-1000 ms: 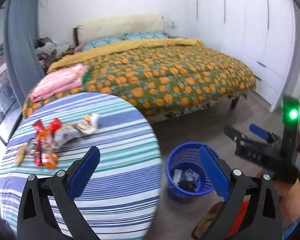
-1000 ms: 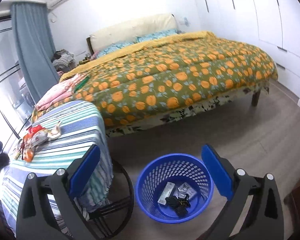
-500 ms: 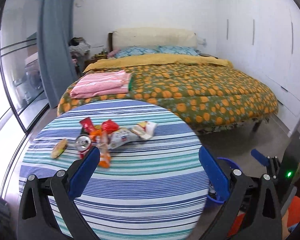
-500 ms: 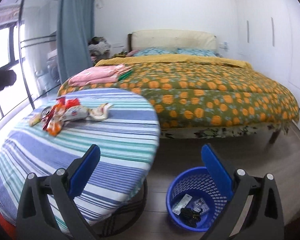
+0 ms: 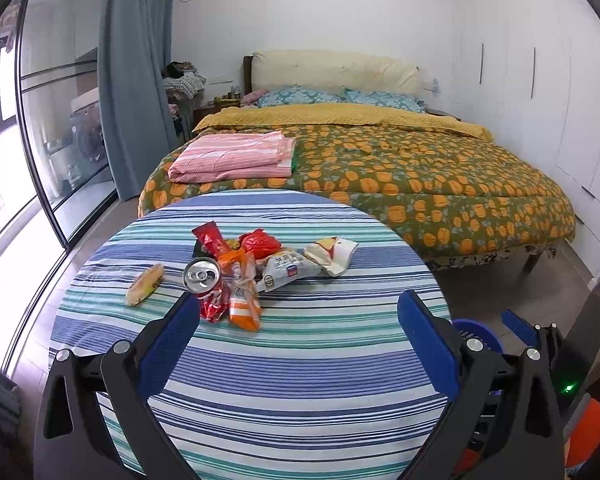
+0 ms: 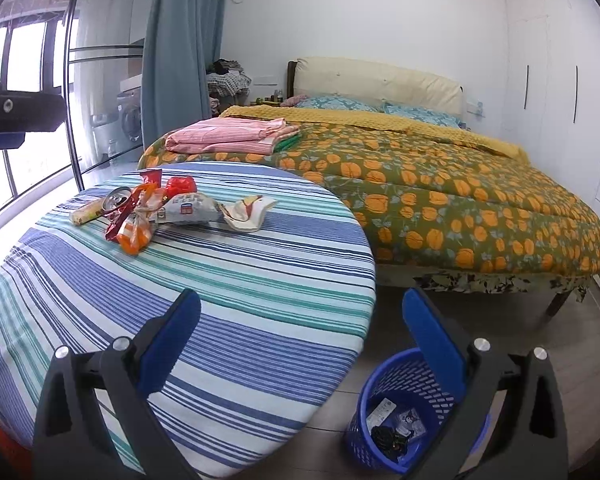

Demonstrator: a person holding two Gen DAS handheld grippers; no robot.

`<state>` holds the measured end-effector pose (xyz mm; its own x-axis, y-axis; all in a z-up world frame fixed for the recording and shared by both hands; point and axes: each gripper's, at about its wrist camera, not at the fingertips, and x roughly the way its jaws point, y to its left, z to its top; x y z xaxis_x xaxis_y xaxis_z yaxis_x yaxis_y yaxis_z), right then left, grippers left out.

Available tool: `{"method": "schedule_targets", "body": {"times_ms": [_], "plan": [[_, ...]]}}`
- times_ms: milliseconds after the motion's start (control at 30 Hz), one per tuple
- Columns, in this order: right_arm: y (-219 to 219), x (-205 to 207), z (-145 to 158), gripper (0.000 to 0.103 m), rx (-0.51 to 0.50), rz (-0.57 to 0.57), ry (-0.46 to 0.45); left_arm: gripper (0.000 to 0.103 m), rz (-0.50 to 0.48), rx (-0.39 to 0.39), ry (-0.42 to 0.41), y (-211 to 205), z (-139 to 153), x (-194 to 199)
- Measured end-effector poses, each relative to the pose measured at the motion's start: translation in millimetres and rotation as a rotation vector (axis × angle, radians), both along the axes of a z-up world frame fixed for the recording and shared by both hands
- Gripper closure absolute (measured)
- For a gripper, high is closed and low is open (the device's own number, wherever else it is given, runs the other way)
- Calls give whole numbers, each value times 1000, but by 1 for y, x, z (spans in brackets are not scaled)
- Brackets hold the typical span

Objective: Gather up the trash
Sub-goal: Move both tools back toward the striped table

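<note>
A pile of trash lies on the round striped table (image 5: 300,380): a drink can (image 5: 201,275), an orange wrapper (image 5: 242,300), red wrappers (image 5: 258,242), a white snack bag (image 5: 286,268), a crumpled white wrapper (image 5: 332,252) and a yellowish wrapper (image 5: 144,279). My left gripper (image 5: 298,342) is open and empty above the table, short of the pile. My right gripper (image 6: 300,338) is open and empty over the table's right edge. The pile also shows in the right wrist view (image 6: 156,208). A blue basket (image 6: 400,412) on the floor holds a few pieces.
A bed with an orange-patterned quilt (image 5: 420,176) stands behind the table, with folded pink cloth (image 5: 232,156) on it. Glass doors and a blue curtain (image 5: 136,80) are at the left. White wardrobes (image 5: 540,80) line the right wall.
Both grippers have swung left from the basket toward the table. The trash pile now sits ahead of the left gripper. Both stay open.
</note>
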<state>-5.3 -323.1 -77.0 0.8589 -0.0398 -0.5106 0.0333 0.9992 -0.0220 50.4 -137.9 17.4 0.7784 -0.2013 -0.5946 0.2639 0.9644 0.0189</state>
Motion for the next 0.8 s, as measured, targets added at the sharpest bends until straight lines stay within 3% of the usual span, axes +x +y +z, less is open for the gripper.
{"method": "schedule_targets", "body": {"times_ms": [400, 500, 600, 667, 800], "plan": [[11, 5, -1, 5, -32, 22, -2, 5, 17, 24, 37, 7, -19, 15], [11, 5, -1, 5, -45, 20, -1, 5, 8, 47, 60, 17, -37, 18], [14, 5, -2, 5, -69, 25, 6, 5, 7, 84, 124, 40, -73, 22], [19, 6, -4, 5, -92, 42, 16, 5, 19, 72, 188, 65, -97, 24], [35, 13, -10, 5, -114, 90, 60, 5, 26, 53, 240, 104, -123, 21]]}}
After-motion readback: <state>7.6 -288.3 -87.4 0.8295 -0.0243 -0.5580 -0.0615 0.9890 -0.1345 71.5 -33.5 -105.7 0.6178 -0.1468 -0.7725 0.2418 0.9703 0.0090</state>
